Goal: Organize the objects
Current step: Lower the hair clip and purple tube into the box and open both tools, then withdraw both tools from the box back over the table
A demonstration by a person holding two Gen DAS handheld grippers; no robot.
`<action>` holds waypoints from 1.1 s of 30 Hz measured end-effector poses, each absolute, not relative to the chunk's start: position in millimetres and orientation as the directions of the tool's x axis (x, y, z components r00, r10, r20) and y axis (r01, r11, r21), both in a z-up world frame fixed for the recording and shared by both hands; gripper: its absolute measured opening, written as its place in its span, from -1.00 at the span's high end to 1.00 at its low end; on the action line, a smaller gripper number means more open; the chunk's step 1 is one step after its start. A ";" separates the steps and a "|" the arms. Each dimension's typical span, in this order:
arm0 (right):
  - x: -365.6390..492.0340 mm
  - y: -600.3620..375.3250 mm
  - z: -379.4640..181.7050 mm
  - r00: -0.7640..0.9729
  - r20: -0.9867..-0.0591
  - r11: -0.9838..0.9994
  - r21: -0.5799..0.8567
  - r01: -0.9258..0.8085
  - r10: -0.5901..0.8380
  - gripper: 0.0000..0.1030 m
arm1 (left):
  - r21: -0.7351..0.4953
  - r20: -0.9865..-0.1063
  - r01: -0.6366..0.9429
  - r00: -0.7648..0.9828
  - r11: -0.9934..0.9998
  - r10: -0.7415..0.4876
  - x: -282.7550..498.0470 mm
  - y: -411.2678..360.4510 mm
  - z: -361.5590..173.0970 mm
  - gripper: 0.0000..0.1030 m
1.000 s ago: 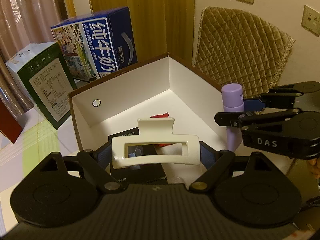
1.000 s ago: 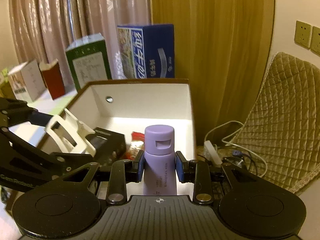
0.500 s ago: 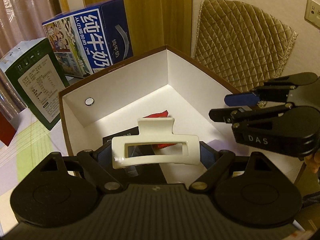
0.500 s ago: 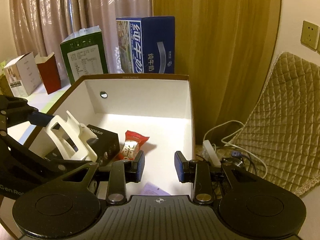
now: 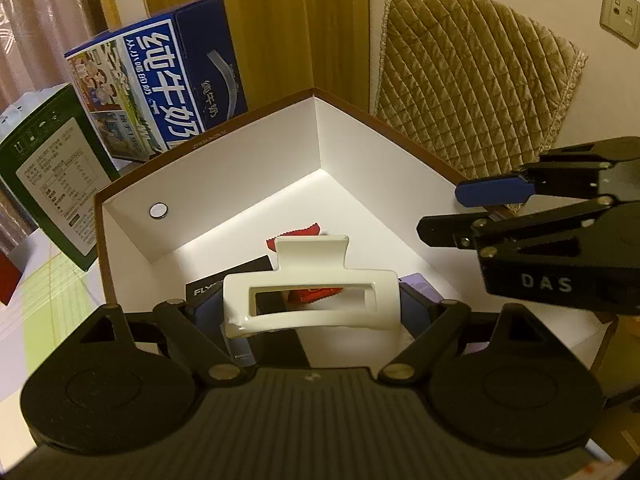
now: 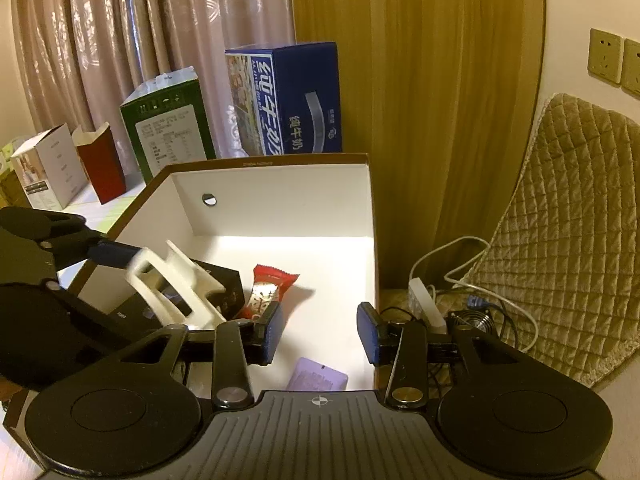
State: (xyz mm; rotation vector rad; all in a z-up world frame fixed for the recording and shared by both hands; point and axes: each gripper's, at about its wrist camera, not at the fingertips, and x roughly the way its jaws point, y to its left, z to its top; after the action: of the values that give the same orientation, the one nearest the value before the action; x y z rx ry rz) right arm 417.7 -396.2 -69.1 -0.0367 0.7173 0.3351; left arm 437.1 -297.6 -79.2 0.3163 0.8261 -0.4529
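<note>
Cartons [image 6: 280,100] flank the box [image 6: 280,196]; left tongs [image 5: 312,300] grip a hair clip [image 5: 310,300] (right tongs [image 6: 320,334] gape).

My right gripper [image 6: 320,334] stands with jaws apart, empty, over the white-lined box [image 6: 372,240]. Beneath it lies a purple bottle [image 6: 318,376]. My left gripper [image 6: 132,280] clamps a white hair clip [image 6: 176,284] above a black box [image 6: 224,284] and red snack [image 6: 268,290].

White hair clip [image 5: 311,298] above box [image 5: 360,152]
</note>
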 end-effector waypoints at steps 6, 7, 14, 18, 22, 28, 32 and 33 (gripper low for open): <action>408.6 -397.7 -65.5 0.704 -0.644 0.945 0.103 -0.310 0.301 0.11 | 0.115 -0.765 0.501 0.595 0.858 -0.245 437.0 -296.7 -82.0 -0.85; 407.2 -397.8 -65.0 0.704 -0.643 0.945 0.104 -0.310 0.302 0.09 | 0.114 -0.767 0.499 0.593 0.859 -0.243 436.9 -295.8 -81.9 -0.85; 399.9 -398.4 -61.9 0.703 -0.639 0.943 0.114 -0.314 0.311 -0.02 | 0.100 -0.775 0.482 0.586 0.870 -0.236 433.0 -287.4 -79.2 -0.85; 395.3 -398.8 -60.3 0.705 -0.636 0.942 0.118 -0.314 0.315 -0.07 | 0.091 -0.777 0.469 0.585 0.878 -0.232 430.7 -282.0 -75.0 -0.85; 390.4 -398.7 -57.9 0.706 -0.634 0.942 0.121 -0.313 0.316 -0.12 | 0.080 -0.774 0.453 0.590 0.888 -0.231 427.3 -276.0 -69.2 -0.85; 377.5 -400.4 -51.2 0.713 -0.624 0.943 0.135 -0.305 0.320 -0.21 | 0.063 -0.767 0.431 0.598 0.900 -0.232 418.7 -267.6 -58.0 -0.85; 368.4 -401.9 -46.8 0.715 -0.620 0.943 0.150 -0.297 0.324 -0.24 | 0.039 -0.770 0.409 0.594 0.912 -0.234 411.8 -261.0 -51.7 -0.86; 366.1 -402.1 -46.0 0.714 -0.620 0.943 0.154 -0.295 0.325 -0.24 | 0.034 -0.771 0.404 0.592 0.914 -0.233 409.6 -259.5 -50.4 -0.86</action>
State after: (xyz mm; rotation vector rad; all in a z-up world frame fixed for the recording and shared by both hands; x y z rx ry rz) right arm 366.1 -402.1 -46.0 0.0450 0.6950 0.3438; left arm 409.6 -259.5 -50.4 0.2151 0.8610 -0.3739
